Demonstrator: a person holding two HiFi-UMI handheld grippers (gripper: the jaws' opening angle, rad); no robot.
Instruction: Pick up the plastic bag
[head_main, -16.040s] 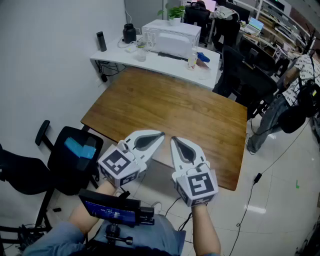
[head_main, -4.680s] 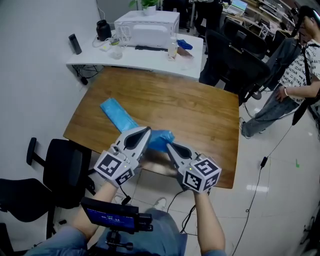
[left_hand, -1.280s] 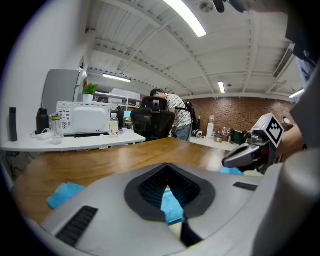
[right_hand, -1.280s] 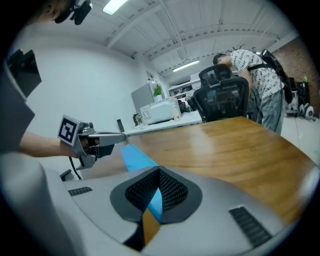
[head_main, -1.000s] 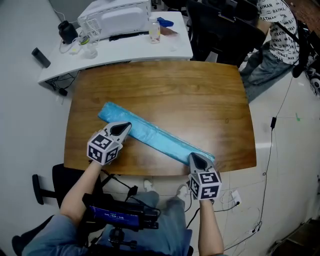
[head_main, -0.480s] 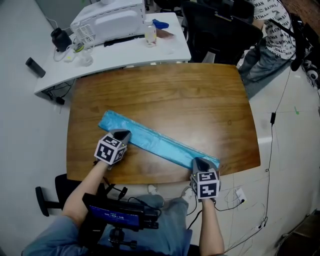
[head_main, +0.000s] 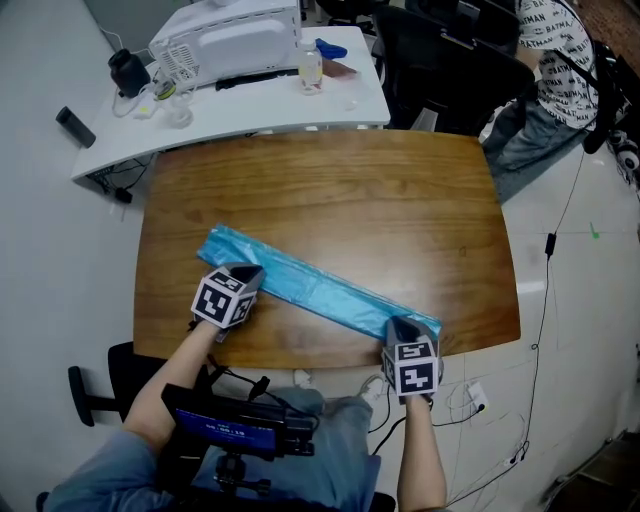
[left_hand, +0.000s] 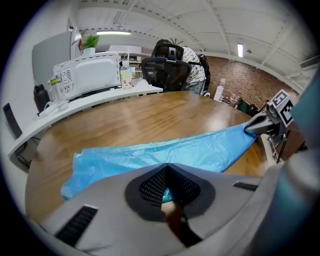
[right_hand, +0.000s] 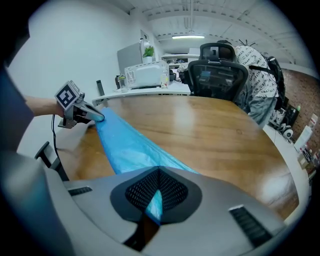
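Observation:
A long light-blue plastic bag lies stretched slantwise across the near half of the brown wooden table. My left gripper is shut on the bag near its left end, and blue film shows between its jaws in the left gripper view. My right gripper is shut on the bag's right end at the table's near edge. The right gripper view shows the bag running away from my right gripper to the left gripper. The left gripper view shows the bag reaching the right gripper.
Behind the table stands a white desk with a white boxy appliance, a bottle and small items. Black office chairs and a person are at the far right. Another black chair sits near left.
My left gripper has slid slightly toward the near edge along the bag. Both grippers stay shut on the bag, which remains stretched between them.

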